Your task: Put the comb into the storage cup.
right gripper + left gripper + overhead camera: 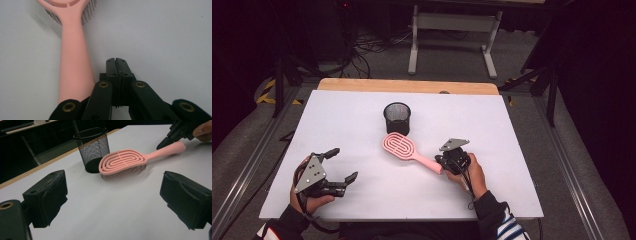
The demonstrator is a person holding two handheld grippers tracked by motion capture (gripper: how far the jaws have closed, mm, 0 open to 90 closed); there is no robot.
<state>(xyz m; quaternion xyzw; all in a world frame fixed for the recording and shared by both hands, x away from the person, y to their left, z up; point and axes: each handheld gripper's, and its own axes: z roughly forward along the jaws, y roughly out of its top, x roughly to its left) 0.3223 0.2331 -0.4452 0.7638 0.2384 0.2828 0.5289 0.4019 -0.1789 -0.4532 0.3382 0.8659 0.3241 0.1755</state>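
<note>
On the right side of the white table (362, 200), your right gripper (116, 61) has its jaws pressed together with nothing between them; they lie just beside the handle of the pink hairbrush (404, 148), which rests bristles down near the table's middle. Whether they touch the handle cannot be told. Your left gripper (343, 164) stands spread wide and holds nothing, well apart from the brush. Just behind the brush head stands a black mesh cup (397, 118). No legible writing appears on any item.

Lab-like recording space, white board (362, 150) on table, dark surroundings, cables (372, 47) on grey floor, metal stand (454, 30) behind
</note>
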